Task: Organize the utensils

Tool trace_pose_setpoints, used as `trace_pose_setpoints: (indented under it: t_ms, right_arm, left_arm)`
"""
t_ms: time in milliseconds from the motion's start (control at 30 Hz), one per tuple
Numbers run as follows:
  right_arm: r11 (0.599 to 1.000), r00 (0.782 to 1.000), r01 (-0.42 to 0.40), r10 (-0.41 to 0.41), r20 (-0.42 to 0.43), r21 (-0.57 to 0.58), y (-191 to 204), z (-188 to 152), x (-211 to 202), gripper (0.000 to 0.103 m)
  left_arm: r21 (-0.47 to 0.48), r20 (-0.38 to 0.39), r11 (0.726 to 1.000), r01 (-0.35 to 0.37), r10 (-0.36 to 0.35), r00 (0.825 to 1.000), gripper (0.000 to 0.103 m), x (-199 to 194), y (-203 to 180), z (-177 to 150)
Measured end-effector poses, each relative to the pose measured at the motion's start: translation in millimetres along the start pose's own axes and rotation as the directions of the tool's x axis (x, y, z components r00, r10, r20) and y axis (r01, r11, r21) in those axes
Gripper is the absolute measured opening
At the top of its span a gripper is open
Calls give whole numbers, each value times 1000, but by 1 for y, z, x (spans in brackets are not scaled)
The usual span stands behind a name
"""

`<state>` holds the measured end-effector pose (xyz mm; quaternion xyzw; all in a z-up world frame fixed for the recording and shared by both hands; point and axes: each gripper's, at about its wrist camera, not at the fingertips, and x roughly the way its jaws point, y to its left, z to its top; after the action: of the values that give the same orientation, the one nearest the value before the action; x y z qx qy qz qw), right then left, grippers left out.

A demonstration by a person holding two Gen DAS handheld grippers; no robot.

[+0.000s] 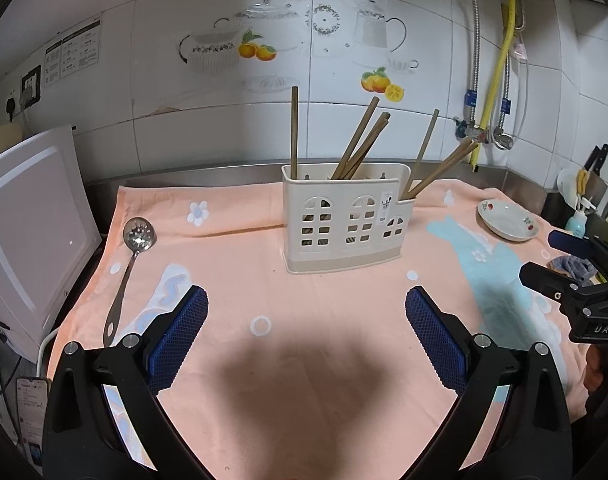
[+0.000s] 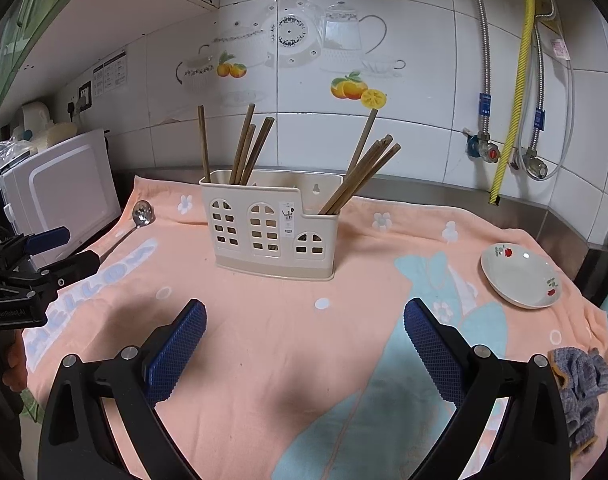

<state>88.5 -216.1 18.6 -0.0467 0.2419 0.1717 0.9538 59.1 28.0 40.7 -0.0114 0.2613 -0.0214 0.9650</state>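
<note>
A cream utensil holder (image 1: 346,220) (image 2: 270,226) stands on the peach towel (image 1: 304,312) (image 2: 264,340) and holds several wooden chopsticks (image 1: 360,140) (image 2: 248,144). A metal slotted spoon (image 1: 128,272) (image 2: 138,218) lies on the towel to the holder's left. My left gripper (image 1: 306,308) is open and empty, short of the holder; it also shows at the left edge of the right wrist view (image 2: 70,248). My right gripper (image 2: 304,320) is open and empty in front of the holder; it also shows at the right edge of the left wrist view (image 1: 538,254).
A white dish (image 1: 507,220) (image 2: 520,274) sits on the towel at the right. A grey cloth (image 2: 582,384) (image 1: 574,266) lies at the near right. A white appliance (image 1: 28,240) (image 2: 64,192) stands at the left. Pipes and valves (image 2: 504,92) run down the tiled wall.
</note>
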Motion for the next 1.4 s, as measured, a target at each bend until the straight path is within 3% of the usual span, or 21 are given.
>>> trace_pose_setpoints:
  t_ms: [1400]
  right_arm:
    - [1000, 999, -2, 1, 34, 20, -2, -2, -9, 96]
  left_arm:
    - [-1, 25, 999, 51, -51, 998, 98, 1, -15, -3]
